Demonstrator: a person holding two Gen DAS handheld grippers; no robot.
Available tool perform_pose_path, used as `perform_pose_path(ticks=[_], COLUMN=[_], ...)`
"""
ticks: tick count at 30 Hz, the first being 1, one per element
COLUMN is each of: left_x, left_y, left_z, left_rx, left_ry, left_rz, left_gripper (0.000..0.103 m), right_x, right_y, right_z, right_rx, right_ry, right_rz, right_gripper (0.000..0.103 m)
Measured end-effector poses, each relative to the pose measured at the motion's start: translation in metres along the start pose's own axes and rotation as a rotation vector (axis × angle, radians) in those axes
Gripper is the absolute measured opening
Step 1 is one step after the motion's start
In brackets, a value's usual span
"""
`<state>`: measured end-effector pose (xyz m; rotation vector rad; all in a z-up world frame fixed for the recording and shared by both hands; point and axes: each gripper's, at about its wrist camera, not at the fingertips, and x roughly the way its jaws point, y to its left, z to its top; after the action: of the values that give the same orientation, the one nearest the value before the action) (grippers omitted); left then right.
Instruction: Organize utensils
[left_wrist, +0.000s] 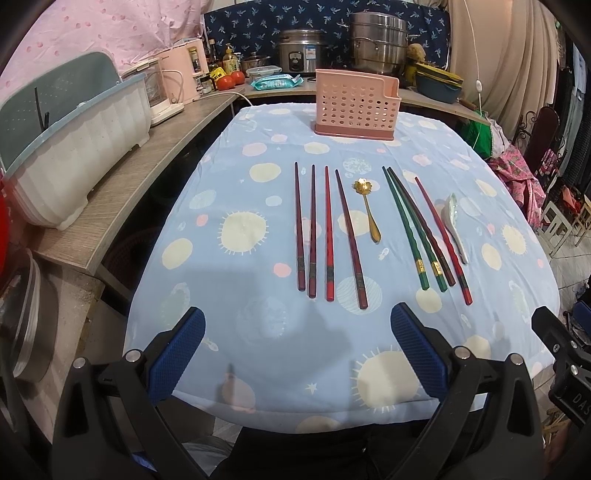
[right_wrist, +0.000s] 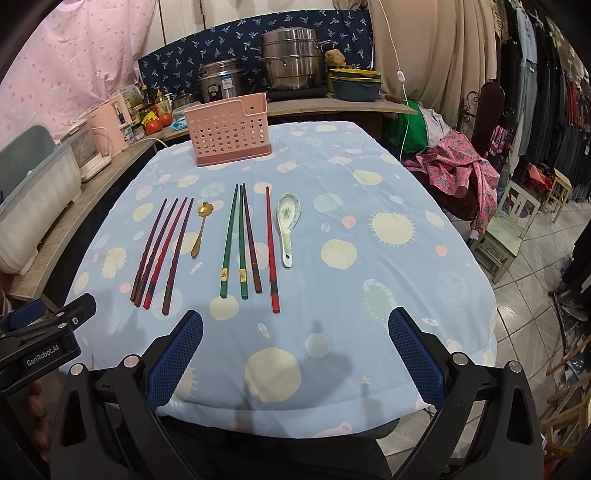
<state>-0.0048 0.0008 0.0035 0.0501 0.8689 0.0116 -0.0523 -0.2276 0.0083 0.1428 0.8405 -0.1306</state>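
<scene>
A pink perforated utensil holder stands at the far end of the table. On the blue spotted cloth lie several dark red chopsticks, a gold flower-bowl spoon, two green chopsticks with a dark and a red one beside them, and a white ceramic spoon. My left gripper hangs open above the near edge. My right gripper is open too. Nothing sits between either pair of fingers.
A wooden counter runs along the left with a dish rack, a pink appliance, bottles and tomatoes. Steel pots stand behind the table. A chair with pink cloth and a stool are at the right.
</scene>
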Motion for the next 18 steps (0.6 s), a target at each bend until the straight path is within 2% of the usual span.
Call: perform_pose_path(ticks=[9, 18], left_x=[0.005, 0.045], left_y=[0.006, 0.026], left_z=[0.004, 0.021], left_rx=[-0.017, -0.068], left_ry=[0.002, 0.031], left_rz=[-0.016, -0.025], left_gripper=[0.096, 0.096], right_x=[0.002, 0.025], right_y=[-0.001, -0.008], right_z=[0.003, 0.009], right_rx=[0.015, 0.020], right_ry=[0.002, 0.020], right_rz=[0.009, -0.006], right_gripper=[0.096, 0.096])
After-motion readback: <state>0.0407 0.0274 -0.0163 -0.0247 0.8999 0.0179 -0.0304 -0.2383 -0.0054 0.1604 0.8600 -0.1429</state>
